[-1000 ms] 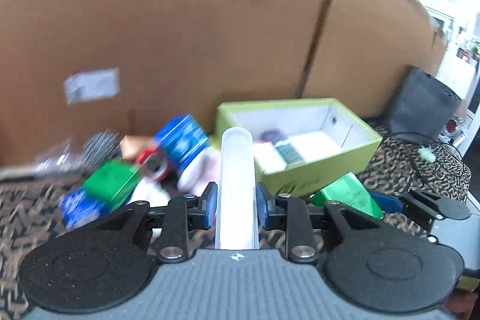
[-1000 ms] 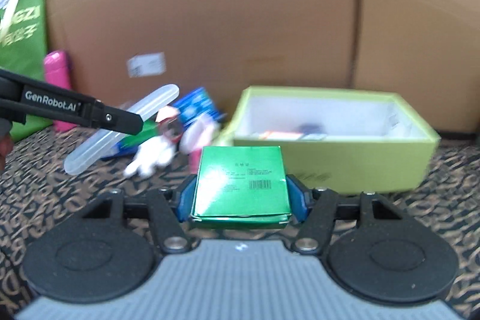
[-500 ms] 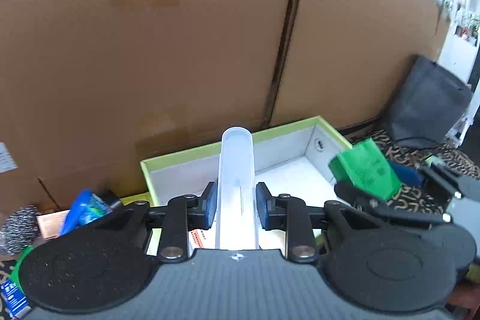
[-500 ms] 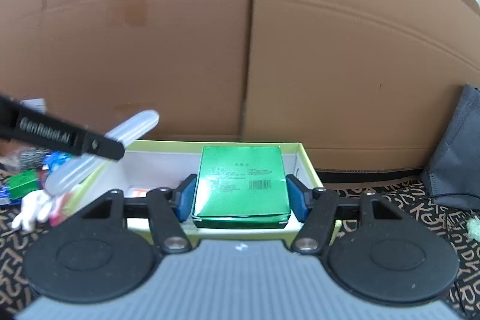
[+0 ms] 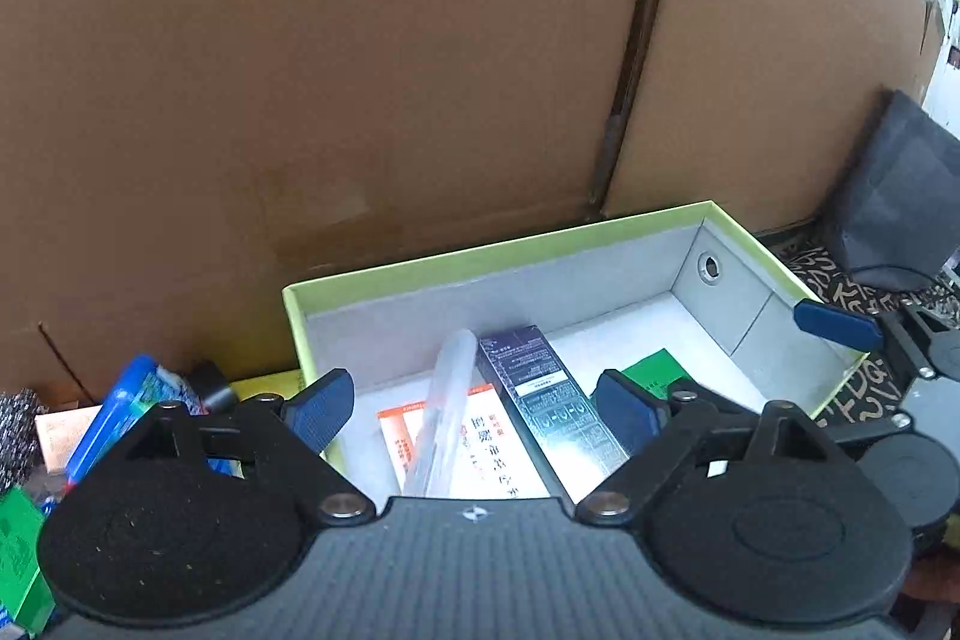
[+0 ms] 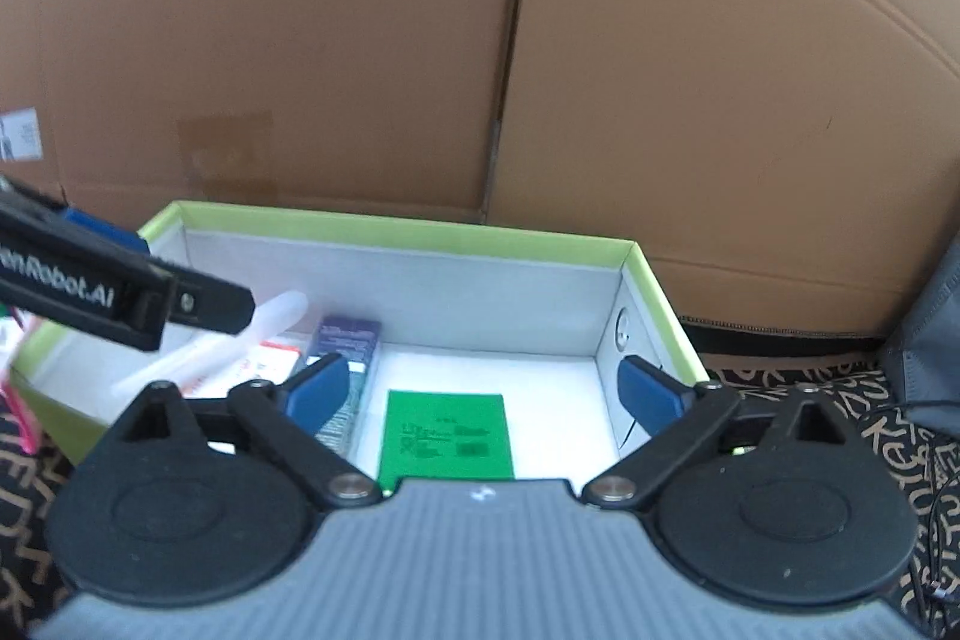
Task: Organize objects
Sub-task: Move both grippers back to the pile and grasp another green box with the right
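Observation:
A lime-green box (image 5: 492,250) (image 6: 396,223) with a grey inside stands against the cardboard wall. My left gripper (image 5: 474,409) hovers over its left half, jaws opening wide, nothing between the pads. Below it a clear plastic tube (image 5: 441,418) (image 6: 240,346) lies loose on an orange-and-white packet (image 5: 480,436), beside a dark purple carton (image 5: 540,394) (image 6: 348,340). My right gripper (image 6: 483,391) hangs over the right half, jaws opening too. The flat green carton (image 6: 447,436) (image 5: 651,367) lies on the box floor beneath it, free of the pads.
Tall cardboard sheets (image 5: 420,70) close off the back. Left of the box sit a blue packet (image 5: 120,412), a steel scourer (image 5: 15,430) and a green carton (image 5: 18,550). A dark grey bag (image 5: 900,214) stands right on the patterned cloth (image 6: 900,436).
Both grippers travelled from the pile to above the green box, then spread their jaws. The clear tube and the green carton dropped out and now lie inside the box.

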The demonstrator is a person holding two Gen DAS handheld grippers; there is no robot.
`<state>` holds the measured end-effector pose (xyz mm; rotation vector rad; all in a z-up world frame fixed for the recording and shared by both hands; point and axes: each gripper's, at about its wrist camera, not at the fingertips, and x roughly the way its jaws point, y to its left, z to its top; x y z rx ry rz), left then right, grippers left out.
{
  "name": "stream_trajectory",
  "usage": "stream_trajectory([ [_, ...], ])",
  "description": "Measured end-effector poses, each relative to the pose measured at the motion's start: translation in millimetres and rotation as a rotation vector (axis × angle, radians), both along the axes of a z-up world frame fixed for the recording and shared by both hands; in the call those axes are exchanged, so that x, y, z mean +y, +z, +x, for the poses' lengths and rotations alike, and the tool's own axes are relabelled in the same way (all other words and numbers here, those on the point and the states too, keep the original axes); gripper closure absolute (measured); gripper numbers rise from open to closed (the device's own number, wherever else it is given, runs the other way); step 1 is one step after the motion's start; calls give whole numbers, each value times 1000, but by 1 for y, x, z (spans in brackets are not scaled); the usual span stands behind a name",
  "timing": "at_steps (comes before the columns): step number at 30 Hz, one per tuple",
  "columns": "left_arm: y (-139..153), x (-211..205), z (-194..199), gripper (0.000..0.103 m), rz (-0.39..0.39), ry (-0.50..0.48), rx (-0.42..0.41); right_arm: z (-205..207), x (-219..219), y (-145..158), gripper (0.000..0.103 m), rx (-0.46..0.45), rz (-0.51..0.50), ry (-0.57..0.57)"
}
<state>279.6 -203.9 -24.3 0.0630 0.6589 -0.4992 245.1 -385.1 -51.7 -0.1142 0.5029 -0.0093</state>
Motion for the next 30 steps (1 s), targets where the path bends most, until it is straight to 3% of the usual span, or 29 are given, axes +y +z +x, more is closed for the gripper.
stream_trajectory([
  [10,38,54,-70,12,-16,45,-105,-57,39,43,0,-138,-48,64],
  [17,27,133,-133,11,-21,188,-135,-115,98,44,0,-181,-41,188],
  [21,-3,187,-155,11,-15,278,-77,-141,135,20,0,-124,48,274],
  [25,-33,232,-158,11,-38,361,20,-139,173,-9,0,13,120,345],
  [30,-43,274,-142,11,-46,423,39,-126,217,-11,0,23,84,418],
])
